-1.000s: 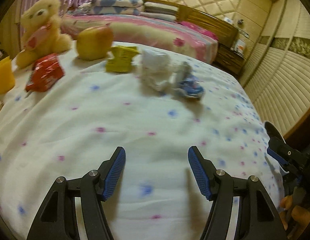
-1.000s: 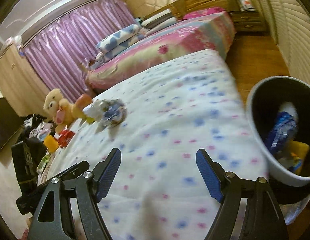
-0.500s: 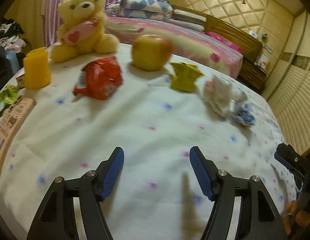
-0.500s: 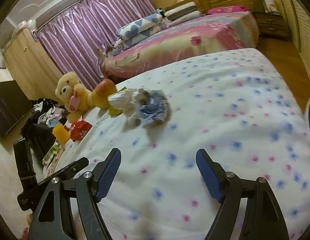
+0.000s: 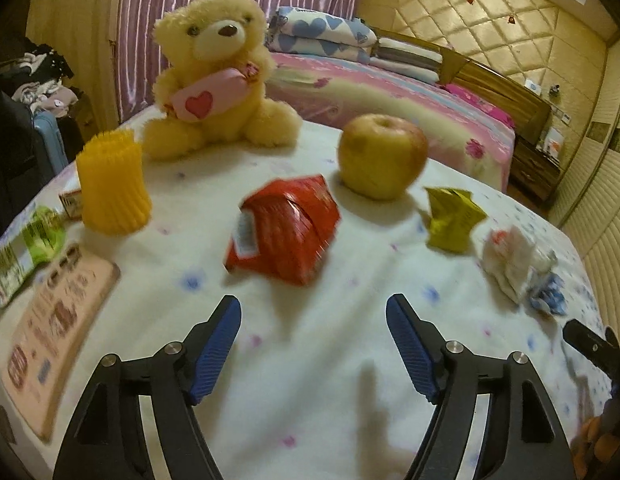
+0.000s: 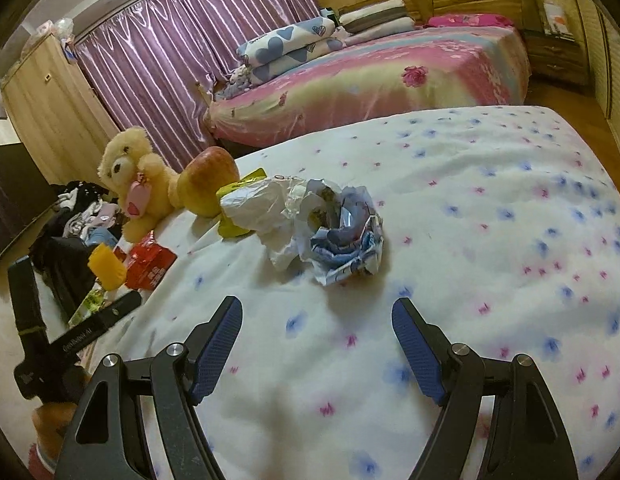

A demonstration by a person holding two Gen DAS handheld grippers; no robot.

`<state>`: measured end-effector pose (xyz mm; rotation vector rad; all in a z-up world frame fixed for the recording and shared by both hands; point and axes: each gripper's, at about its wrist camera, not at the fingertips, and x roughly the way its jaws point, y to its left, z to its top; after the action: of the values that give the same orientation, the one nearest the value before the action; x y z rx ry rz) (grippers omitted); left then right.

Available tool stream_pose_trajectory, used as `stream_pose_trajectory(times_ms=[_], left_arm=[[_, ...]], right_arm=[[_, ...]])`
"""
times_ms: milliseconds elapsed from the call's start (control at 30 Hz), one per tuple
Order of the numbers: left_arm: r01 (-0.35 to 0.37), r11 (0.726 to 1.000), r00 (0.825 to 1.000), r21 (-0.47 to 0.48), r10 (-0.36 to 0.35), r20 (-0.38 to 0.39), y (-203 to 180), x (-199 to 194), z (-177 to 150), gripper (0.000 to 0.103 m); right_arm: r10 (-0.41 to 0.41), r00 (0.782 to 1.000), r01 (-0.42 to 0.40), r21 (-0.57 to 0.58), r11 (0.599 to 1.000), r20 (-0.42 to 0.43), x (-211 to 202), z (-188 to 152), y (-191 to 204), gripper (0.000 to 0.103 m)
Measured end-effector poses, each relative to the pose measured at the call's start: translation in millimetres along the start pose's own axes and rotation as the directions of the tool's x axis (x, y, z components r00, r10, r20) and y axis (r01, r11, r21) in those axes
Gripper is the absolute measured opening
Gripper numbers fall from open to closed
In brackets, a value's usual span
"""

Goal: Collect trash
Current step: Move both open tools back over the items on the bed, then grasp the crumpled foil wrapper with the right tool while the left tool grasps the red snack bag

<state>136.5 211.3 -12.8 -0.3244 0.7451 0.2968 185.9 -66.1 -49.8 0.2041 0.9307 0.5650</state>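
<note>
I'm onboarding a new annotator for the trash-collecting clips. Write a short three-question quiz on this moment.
1. True or false: the left gripper holds the crumpled red foil wrapper.
2. Multiple choice: what lies directly ahead of the right gripper? A) round yellow-red apple B) crumpled white and blue paper wad C) yellow plush teddy bear
3. Fill in: in the left wrist view, the crumpled yellow-green wrapper lies to the ___ of the apple.

Key: 1 false, nothing is between its opening jaws; 2 B; 3 right.
</note>
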Motion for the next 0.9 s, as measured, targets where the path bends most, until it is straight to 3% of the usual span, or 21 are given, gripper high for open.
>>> stream_pose_trajectory(times_ms=[267, 367, 400, 467, 600, 667, 833, 900], left_arm=[[-0.023, 0.999, 1.000, 0.022, 0.023, -0.013, 6.5, 39.9, 22.8, 0.079], [-0.013, 1.000, 1.000, 0.021, 0.013, -0.015, 6.5, 50.5, 28.2, 0.076], [-0.011, 1.000, 1.000, 0.021, 0.011, -0.016, 6.3, 51.8, 28.3, 0.073], [0.004, 1.000, 1.000, 0.029, -0.003, -0.030, 5.3, 57.2, 28.9, 0.051], [0.030, 0.999, 0.999, 0.043, -0.029, -0.044, 3.5, 62.1, 30.2, 0.042], [0.042, 0.998, 0.998, 0.052, -0.039, -0.051, 1.8, 62.4, 29.4, 0.025], [0.082, 0.993, 0.995, 0.083, -0.077, -0.063, -6.3, 57.3, 25.1, 0.013], [0.104, 0.990, 0.993, 0.092, -0.098, -0.067, -12.7, 51.3, 21.1, 0.012]], right_arm=[[-0.028, 1.000, 0.028, 0.014, 1.000, 0.006, 15.9, 12.3, 0.6, 0.078], [-0.033, 0.999, 0.033, 0.013, 0.999, 0.007, 20.2, 16.5, 0.6, 0.072], [-0.034, 0.999, 0.034, 0.013, 0.999, 0.005, 22.0, 17.4, 0.6, 0.068], [-0.037, 0.999, 0.037, 0.015, 0.999, -0.001, 25.1, 18.4, -0.6, 0.060], [-0.038, 0.999, 0.038, 0.034, 0.999, -0.010, 28.8, 20.0, -5.4, 0.038], [-0.036, 0.999, 0.036, 0.043, 0.998, -0.005, 28.1, 20.5, -7.6, 0.032], [-0.041, 0.999, 0.040, 0.056, 0.998, 0.025, 20.3, 19.9, -10.9, 0.018], [-0.044, 0.998, 0.042, 0.067, 0.997, 0.034, 15.5, 18.6, -14.4, 0.003]])
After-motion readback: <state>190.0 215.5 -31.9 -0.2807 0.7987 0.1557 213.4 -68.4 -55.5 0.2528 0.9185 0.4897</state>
